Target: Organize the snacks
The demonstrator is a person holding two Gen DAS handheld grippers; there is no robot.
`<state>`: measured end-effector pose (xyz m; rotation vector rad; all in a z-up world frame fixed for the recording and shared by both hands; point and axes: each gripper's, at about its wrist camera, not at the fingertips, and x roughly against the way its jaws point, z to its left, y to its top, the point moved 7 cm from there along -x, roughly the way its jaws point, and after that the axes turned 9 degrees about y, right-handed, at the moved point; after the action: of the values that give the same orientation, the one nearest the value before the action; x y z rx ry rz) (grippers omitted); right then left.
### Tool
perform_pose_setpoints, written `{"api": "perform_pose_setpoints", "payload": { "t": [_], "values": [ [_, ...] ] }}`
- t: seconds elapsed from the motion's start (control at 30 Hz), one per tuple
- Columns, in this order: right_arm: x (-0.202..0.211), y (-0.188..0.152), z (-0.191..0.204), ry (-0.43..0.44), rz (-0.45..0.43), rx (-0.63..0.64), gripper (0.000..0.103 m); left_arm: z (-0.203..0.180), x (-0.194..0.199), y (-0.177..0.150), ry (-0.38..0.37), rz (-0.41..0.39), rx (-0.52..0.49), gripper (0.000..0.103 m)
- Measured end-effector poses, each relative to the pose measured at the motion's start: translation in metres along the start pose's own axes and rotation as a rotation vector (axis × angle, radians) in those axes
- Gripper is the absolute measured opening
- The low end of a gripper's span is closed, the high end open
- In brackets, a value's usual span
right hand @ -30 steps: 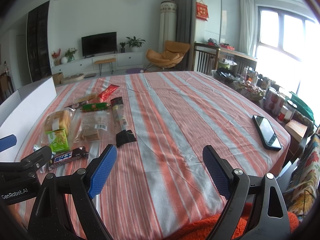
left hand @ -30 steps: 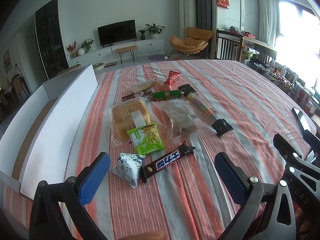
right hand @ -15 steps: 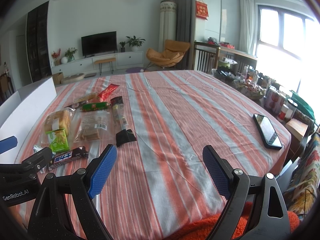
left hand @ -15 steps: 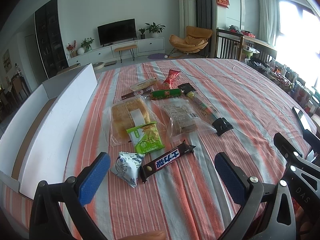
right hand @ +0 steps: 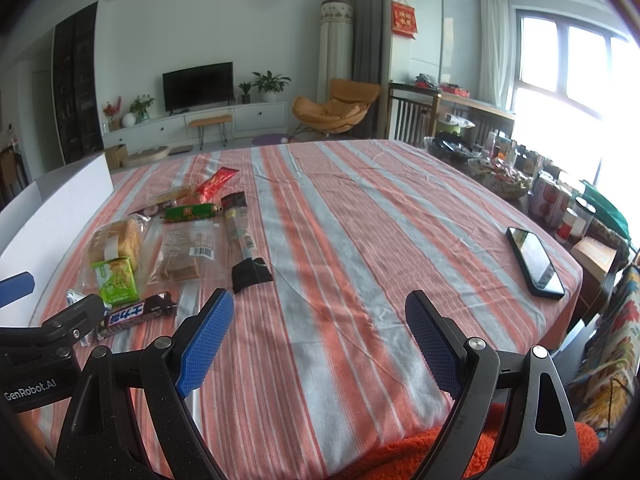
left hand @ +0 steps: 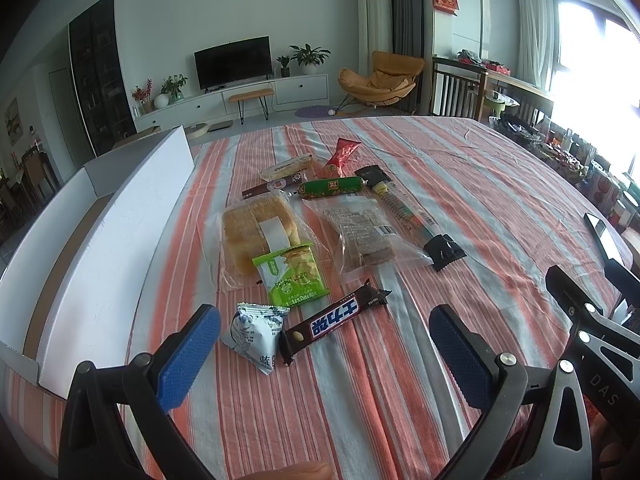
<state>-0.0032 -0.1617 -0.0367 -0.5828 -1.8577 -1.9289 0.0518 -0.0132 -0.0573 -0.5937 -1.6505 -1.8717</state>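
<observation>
Both jaws spread, empty. The chocolate bar (left hand: 335, 320) lies just ahead of the left gripper (left hand: 320, 352), long axis diagonal, probably nearest target.

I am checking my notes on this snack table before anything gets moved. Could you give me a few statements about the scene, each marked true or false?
1. The left gripper is open and holds nothing. True.
2. The green crisp packet lies partly on the clear-bagged bread loaf. True.
3. The dark chocolate bar with white lettering sits inside the white cardboard box. False: it lies on the striped tablecloth, outside the box.
4. The black smartphone lies among the snacks. False: it lies apart, near the table's right edge.
5. The right gripper is shut on the green sausage stick. False: it is open and empty.
</observation>
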Motion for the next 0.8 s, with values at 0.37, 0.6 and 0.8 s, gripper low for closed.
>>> {"api": "perform_pose_setpoints", "payload": {
  "t": [0.37,0.6,0.8],
  "values": [
    [0.0,0.0,0.0,0.002,0.001,-0.002,0.09,0.0,0.0,0.0,-0.001,0.001,0.0,0.103],
    [0.0,-0.001,-0.005,0.015,0.002,-0.039,0.09,0.011,0.001,0.009,0.018,-0.004,0.02,0.103],
    [-0.002,-0.006,-0.012,0.03,0.024,-0.116,0.09,0.055,-0.008,0.02,-0.021,0.046,0.147,0.103]
  ]
}}
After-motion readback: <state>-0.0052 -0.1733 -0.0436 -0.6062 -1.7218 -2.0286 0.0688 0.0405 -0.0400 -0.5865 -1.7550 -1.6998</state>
